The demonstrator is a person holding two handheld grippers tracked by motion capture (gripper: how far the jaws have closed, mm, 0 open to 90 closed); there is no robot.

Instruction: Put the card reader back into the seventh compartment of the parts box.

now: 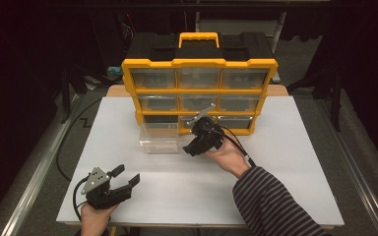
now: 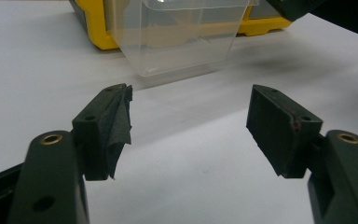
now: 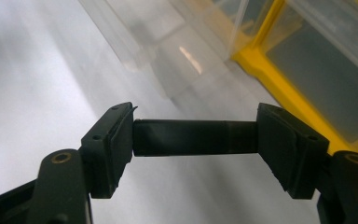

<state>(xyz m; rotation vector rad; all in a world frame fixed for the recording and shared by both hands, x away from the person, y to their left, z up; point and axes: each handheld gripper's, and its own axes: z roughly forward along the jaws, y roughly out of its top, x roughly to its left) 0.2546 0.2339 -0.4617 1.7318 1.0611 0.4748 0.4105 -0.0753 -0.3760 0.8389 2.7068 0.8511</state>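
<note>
Right gripper (image 3: 195, 136): clamped on a black cylinder (image 3: 193, 137) end to end, its long axis running jaw to jaw, beside the clear drawer (image 1: 160, 136).
Left gripper (image 2: 189, 128): jaws apart, empty, near the table's (image 1: 285, 162) front edge.
Organizer (image 1: 199, 96): yellow frame, upright.
Writing: none legible.

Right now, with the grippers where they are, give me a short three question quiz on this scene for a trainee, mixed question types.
1. True or false: the right gripper holds a black cylinder between its jaws.
2. Which drawer is pulled out of the yellow drawer organizer? A) top right B) bottom left C) middle centre
3. Fill in: the left gripper, low on the white table, stands ____ with nothing between its jaws.

Key: 1 true. 2 B, the clear drawer sits forward on the table. 3 open.
</note>
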